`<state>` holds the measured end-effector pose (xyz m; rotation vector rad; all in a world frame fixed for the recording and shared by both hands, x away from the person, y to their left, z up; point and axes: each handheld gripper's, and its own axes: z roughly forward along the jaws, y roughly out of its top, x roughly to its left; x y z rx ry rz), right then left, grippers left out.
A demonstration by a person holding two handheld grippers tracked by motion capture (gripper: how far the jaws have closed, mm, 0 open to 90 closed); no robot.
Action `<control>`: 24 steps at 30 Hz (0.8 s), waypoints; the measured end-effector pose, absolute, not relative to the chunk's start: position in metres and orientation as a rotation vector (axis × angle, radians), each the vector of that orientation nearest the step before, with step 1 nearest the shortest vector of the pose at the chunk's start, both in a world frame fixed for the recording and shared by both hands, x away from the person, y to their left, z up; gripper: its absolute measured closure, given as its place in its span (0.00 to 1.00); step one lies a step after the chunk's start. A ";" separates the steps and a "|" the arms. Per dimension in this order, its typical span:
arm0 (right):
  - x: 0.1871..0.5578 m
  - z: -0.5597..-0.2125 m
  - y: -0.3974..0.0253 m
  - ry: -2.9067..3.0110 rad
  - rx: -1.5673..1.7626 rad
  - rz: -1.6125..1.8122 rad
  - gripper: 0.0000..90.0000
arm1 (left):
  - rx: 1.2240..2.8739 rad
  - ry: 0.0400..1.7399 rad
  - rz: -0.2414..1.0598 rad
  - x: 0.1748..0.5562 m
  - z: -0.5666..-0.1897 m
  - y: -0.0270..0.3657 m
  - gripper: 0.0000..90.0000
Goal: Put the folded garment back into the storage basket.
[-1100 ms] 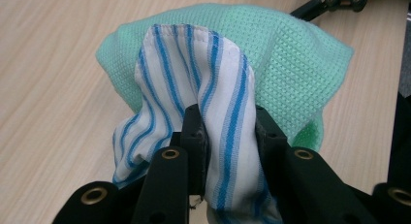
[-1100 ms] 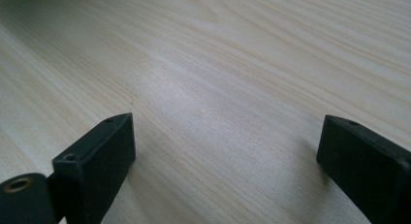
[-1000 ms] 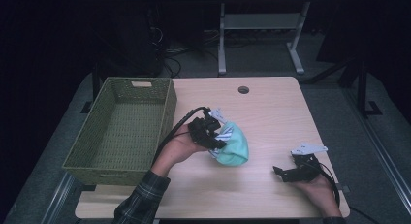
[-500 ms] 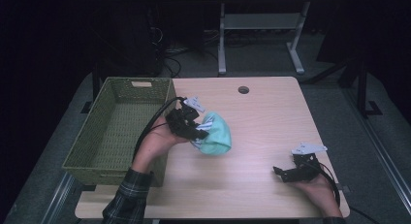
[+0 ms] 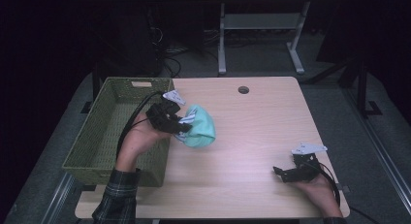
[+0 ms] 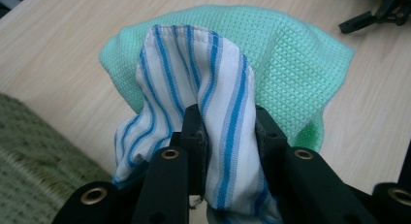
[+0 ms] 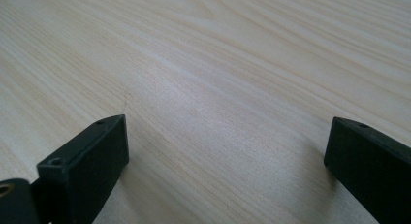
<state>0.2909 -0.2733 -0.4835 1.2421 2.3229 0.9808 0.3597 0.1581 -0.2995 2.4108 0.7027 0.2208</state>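
High view has the left gripper (image 5: 180, 128) pinching a bunched cloth (image 5: 199, 132), mint green with a blue-striped white bit, just past the basket (image 5: 94, 149) rim at its 3 o'clock. Right gripper (image 5: 287, 172) sits at the table's (image 5: 252, 122) 5 o'clock, jaws spread wide.

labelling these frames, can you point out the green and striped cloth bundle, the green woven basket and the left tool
green and blue-striped white cloth bundle (image 5: 201, 129): high view, green outer fold.
green woven basket (image 5: 121, 85): high view, far rim.
left tool (image 6: 227, 124): left gripper view, between its tips, shut on the bundle.
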 end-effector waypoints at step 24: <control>0.291 -0.484 -0.273 2.323 1.242 0.981 0.02 | 2.305 0.839 0.305 0.355 -0.280 0.218 0.79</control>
